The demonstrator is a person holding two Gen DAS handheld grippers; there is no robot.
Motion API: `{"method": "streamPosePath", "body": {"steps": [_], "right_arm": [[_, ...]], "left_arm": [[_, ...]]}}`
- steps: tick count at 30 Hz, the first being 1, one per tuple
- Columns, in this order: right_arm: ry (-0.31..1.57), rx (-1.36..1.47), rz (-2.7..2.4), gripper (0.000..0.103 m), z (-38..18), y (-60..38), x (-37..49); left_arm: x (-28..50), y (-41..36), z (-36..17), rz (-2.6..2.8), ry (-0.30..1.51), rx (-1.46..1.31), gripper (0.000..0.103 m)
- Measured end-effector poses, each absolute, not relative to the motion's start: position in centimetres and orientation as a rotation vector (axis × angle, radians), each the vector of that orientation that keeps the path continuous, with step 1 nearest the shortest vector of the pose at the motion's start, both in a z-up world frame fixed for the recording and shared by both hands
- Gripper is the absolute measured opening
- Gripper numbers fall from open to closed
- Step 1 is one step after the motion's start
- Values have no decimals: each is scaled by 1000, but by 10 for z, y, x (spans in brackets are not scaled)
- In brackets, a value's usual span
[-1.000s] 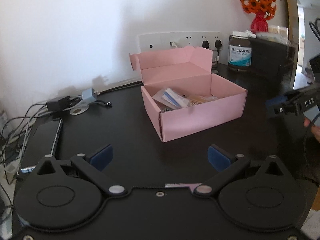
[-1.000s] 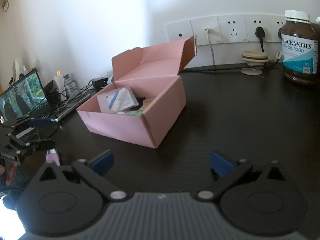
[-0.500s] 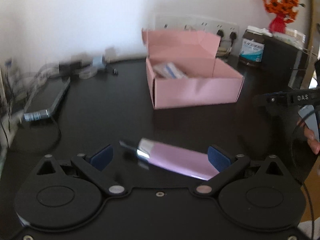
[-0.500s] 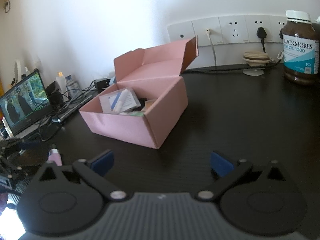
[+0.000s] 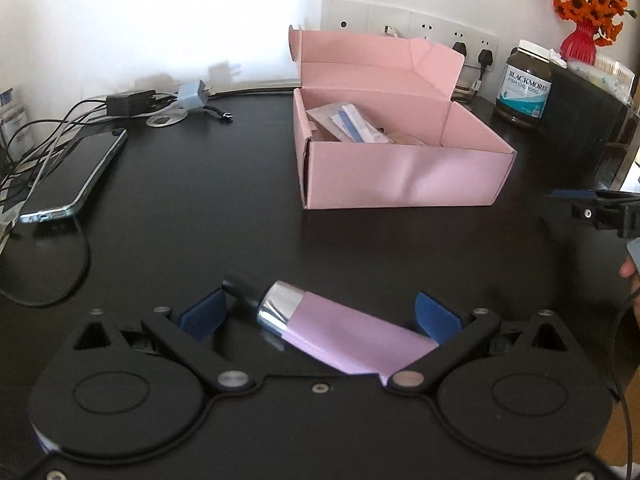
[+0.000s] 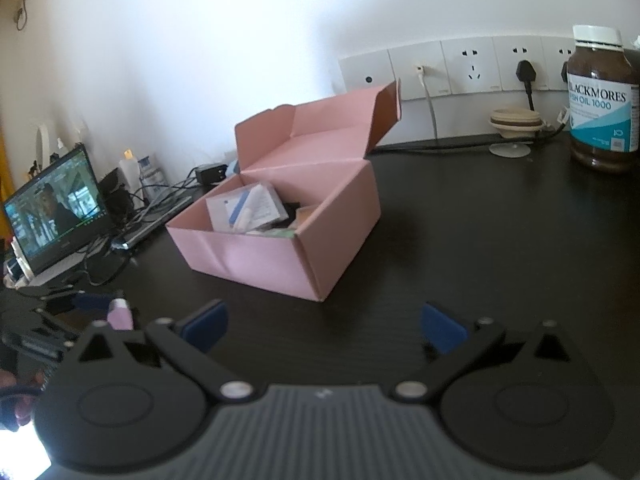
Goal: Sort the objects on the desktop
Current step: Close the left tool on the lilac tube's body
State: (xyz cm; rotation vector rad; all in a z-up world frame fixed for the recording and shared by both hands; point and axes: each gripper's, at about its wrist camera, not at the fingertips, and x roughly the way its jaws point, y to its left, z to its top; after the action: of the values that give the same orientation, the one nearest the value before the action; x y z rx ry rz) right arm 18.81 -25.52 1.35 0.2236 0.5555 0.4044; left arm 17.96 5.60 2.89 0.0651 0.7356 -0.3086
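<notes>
Left gripper (image 5: 320, 316) jaws wide apart, pink tube (image 5: 344, 334) lying on desk (image 5: 200, 220) between fingers. Right gripper (image 6: 324, 322) spread wide, empty. Pink box (image 5: 400, 178) open beyond.

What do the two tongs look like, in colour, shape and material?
Both are alike. The left tongs have a black body with two round discs, angled black link arms with silver pivot pins, and blue pads. The right tongs are the same, with a grey ribbed panel between the discs.
</notes>
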Motion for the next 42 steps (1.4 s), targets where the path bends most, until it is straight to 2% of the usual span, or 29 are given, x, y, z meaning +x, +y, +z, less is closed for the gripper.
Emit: {"method": "streamPosePath", "body": {"steps": [25,32,35,41,42], "right_arm": [[548,227,425,102,14,-257,186],[545,234,428,102,14,-258,186],[544,234,429,102,14,-258,186],[542,239,430,102,14,-259,185],[542,240,430,102,14,-260,185]], "left_arm": [[171,52,33,-361,732,-23,102],[181,36,31,-360,717,63,84],[189,32,33,-349,715,112,60],[195,28,33,-363,715,140,57],[194,26,33,-376,710,151,50]]}}
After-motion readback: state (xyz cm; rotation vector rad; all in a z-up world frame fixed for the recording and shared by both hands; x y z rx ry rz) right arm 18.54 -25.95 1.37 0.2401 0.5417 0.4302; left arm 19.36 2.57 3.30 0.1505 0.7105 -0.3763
